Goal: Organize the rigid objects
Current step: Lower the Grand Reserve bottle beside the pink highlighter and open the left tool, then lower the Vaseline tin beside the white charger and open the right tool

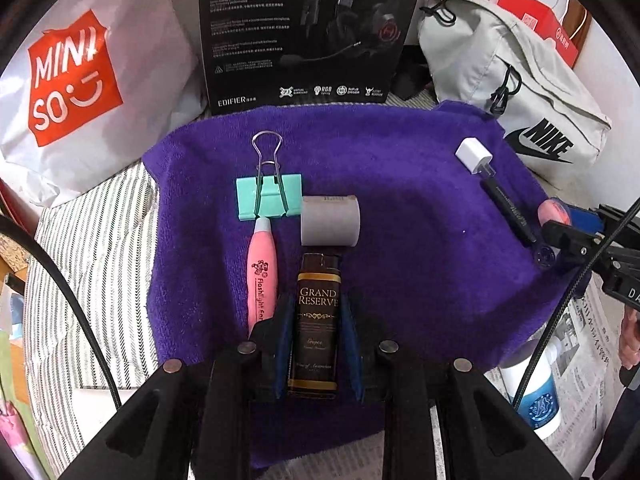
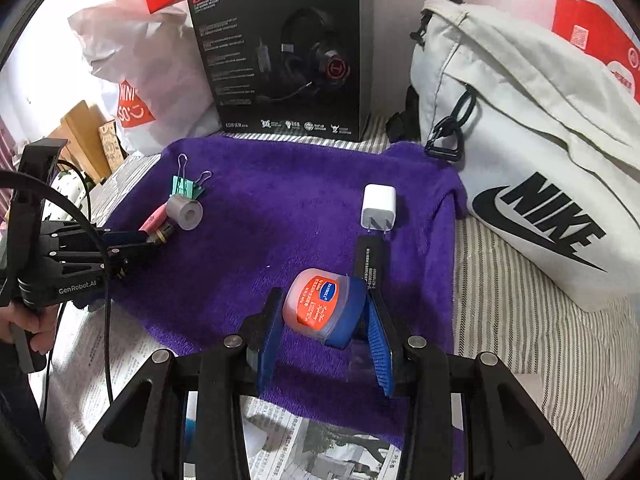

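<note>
My left gripper (image 1: pixel 318 344) is clamped on a small dark-brown bottle with a gold "Grand Reserve" label (image 1: pixel 317 320), its blue pads pressing both long sides. Just past my fingertips lies a grey cardboard roll (image 1: pixel 330 221), nearly touching the bottle's far end; beside my left finger is a pink flashlight pen (image 1: pixel 261 268), and beyond that a mint-green binder clip (image 1: pixel 267 196). I'd lower the bottle straight onto the purple towel (image 1: pixel 400 240), parallel to the pen, then release gently so nothing rolls.

My right gripper (image 2: pixel 324 312) pinches a tilted round jar with a blue lid and orange label (image 2: pixel 320 306). Ahead of my right finger lie a flat black stick (image 2: pixel 370 264) and white charger plug (image 2: pixel 378 206); I'd set the jar alongside them.
</note>
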`<state>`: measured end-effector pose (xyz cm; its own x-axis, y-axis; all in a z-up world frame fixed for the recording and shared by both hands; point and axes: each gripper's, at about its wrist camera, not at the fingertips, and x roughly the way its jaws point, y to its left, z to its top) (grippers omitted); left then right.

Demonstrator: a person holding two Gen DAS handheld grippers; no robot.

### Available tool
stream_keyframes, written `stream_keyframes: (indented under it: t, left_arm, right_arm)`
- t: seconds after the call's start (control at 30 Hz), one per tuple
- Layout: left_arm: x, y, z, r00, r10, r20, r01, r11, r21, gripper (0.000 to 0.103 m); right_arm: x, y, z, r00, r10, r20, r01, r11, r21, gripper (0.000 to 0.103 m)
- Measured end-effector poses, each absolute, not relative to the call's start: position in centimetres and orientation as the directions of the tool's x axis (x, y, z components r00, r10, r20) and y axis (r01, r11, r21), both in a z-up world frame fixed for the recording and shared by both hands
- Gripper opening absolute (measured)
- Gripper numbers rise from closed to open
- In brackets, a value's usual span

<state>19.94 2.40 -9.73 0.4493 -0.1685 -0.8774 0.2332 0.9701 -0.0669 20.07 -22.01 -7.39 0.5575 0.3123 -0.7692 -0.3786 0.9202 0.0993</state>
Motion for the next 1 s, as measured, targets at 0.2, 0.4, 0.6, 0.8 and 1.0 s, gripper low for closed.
stream_keyframes:
  t: [0.2,0.4,0.6,0.8,1.0]
  left_arm:
    - [19.9,2.2,-9.9,0.457,-0.161,-0.875,0.247,0.968,-0.049,0.024]
    - [19.6,1.9,-9.9,0.452,-0.164,-0.877,0.25,0.967,-0.053,0.031]
    - [18.7,1.8,-9.2,0.458,-0.137,-0.878,0.25,0.968,-0.021,0.041]
    - [17.8,2.3,-8.0,0.483,-0.132,-0.866,0.239,0.971,-0.015,0.05]
    - [17.2,2.4,-7.4,0.491,-0.125,-0.862,0.236,0.972,-0.006,0.05]
  right_arm:
    - [21.3,-22.3,-7.7,0.553,0.3,-0.777,-0.371,0.924,0.093,0.04]
    - [22.9,-21.8,-7.9,0.547,0.283,-0.788,-0.378,0.923,0.069,0.04]
    - [24.4,-20.5,-8.4,0.534,0.276,-0.799,-0.391,0.919,0.056,0.04]
    - [26.0,-19.1,-9.2,0.522,0.266,-0.81,-0.403,0.914,0.04,0.04]
    - [27.1,-18.2,-9.7,0.517,0.249,-0.819,-0.411,0.912,0.018,0.04]
